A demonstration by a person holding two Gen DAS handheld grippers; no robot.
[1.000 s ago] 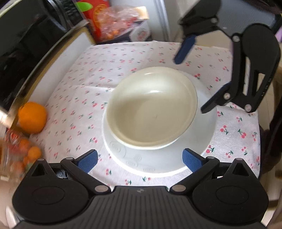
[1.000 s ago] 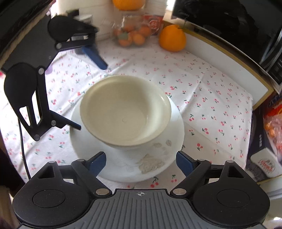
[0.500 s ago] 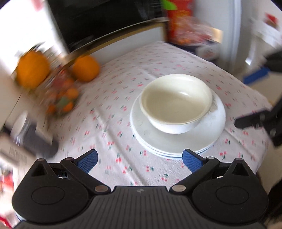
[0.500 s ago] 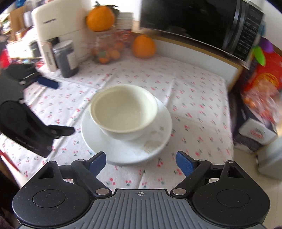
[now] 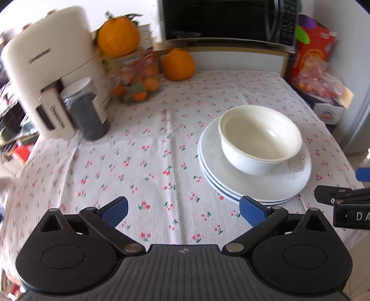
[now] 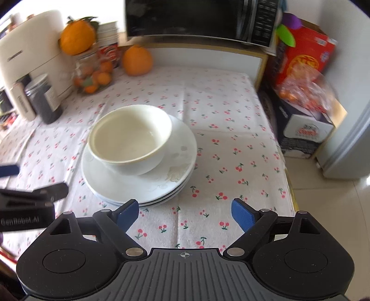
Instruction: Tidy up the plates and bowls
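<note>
A white bowl [image 5: 260,141] sits on a stack of white plates [image 5: 252,185] on the cherry-print tablecloth [image 5: 138,162]. In the right wrist view the bowl [image 6: 130,141] and plates [image 6: 143,185] lie ahead, left of centre. My left gripper [image 5: 183,211] is open and empty, held back from the stack near the table's front. My right gripper [image 6: 185,214] is open and empty, also short of the plates. Each gripper shows at the other view's edge.
A white appliance [image 5: 48,88], a dark jar [image 5: 86,113], a glass jar of small fruit [image 5: 136,81] and oranges [image 5: 178,64] stand at the back left. A microwave [image 5: 226,20] is behind. Boxes and a bag [image 6: 305,76] sit at the right edge.
Both grippers have pulled back and away from the bowl and plates, which stay stacked. The views have swung from close over the bowl to a wider look at the table.
</note>
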